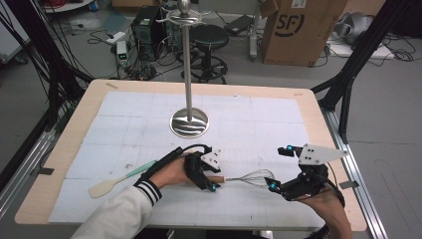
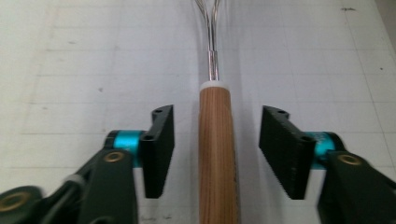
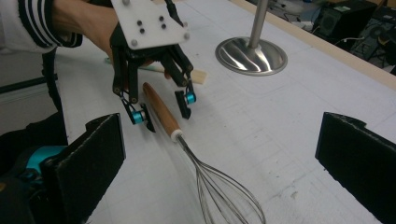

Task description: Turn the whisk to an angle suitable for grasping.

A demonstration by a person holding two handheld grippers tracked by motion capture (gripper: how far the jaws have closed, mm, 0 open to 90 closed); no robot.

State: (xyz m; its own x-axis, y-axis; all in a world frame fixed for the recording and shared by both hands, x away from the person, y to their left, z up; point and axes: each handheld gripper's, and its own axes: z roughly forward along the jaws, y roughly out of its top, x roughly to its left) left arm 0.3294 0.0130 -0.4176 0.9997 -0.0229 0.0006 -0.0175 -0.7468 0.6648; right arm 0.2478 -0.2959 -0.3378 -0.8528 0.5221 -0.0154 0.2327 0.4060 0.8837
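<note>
Left hand-held gripper [image 2: 215, 151] wide open astride whisk [image 2: 217, 154] handle, nothing held — I'd close squarely mid-handle; right hand-held gripper [image 3: 219, 168] open, empty.

A lab or workshop is showing here: cables [image 1: 149, 59] are sprawling over the grey floor beyond the bench [image 1: 74, 124], a computer tower [image 1: 148, 25], a stool [image 1: 209, 37] and a cardboard box [image 1: 298, 30] are standing far back.
</note>
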